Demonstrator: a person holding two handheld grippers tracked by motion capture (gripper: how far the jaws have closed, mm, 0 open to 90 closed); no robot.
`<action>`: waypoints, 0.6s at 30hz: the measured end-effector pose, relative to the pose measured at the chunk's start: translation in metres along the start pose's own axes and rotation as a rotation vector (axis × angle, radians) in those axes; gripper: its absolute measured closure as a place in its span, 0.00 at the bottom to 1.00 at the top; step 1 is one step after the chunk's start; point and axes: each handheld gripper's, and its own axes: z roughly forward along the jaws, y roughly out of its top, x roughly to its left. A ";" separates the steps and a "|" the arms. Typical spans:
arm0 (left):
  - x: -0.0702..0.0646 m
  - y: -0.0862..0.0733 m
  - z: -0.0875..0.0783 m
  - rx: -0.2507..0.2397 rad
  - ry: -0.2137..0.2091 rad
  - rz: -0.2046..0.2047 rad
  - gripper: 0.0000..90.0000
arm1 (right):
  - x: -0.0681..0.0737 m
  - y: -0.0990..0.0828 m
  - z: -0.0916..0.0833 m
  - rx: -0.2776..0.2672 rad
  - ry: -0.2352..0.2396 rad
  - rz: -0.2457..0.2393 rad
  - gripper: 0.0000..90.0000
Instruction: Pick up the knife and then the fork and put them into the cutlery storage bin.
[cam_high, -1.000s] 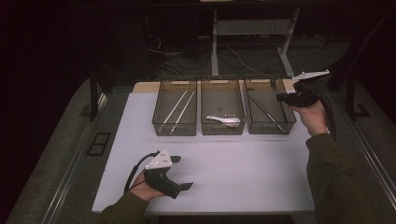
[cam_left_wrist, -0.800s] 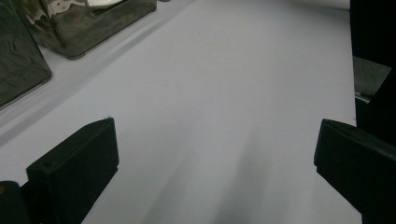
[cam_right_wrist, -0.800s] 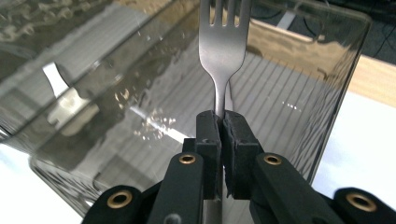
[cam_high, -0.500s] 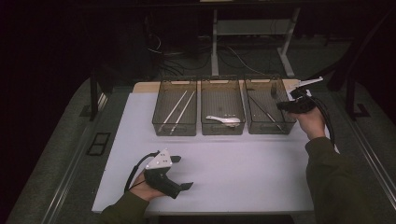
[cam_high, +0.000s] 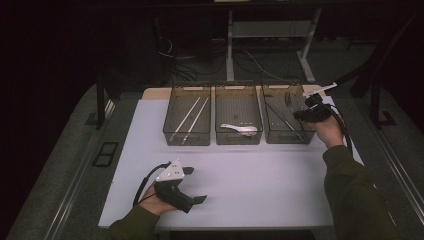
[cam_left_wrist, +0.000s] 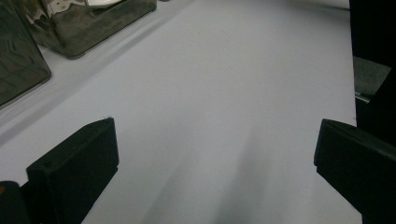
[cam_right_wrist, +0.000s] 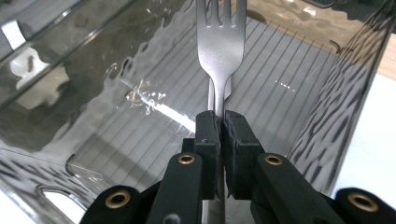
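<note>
A: While you're watching, where's the fork (cam_right_wrist: 220, 44)?

B: Clamped by its handle in my right gripper (cam_right_wrist: 220, 122), tines over the right bin (cam_high: 280, 135).

A: Left gripper (cam_left_wrist: 215, 154)?

B: Jaws wide apart, nothing between them, low over the mat (cam_high: 260, 175).

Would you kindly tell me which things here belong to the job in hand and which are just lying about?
In the job:
- fork, clamped in the right gripper
- right-hand bin, which the fork hangs over

Lying about:
- chopsticks in the left bin
- white spoon in the middle bin
- left gripper, open above bare table
</note>
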 end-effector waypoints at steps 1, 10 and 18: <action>0.000 0.000 0.000 0.000 0.000 -0.001 0.00 | 0.001 0.000 0.002 0.005 0.001 0.000 0.94; 0.000 0.000 0.000 -0.006 0.001 -0.003 0.00 | 0.007 0.001 0.013 0.054 0.018 -0.017 0.88; 0.000 0.000 0.000 -0.001 0.001 -0.001 0.00 | 0.004 0.002 0.006 0.004 0.049 0.024 0.78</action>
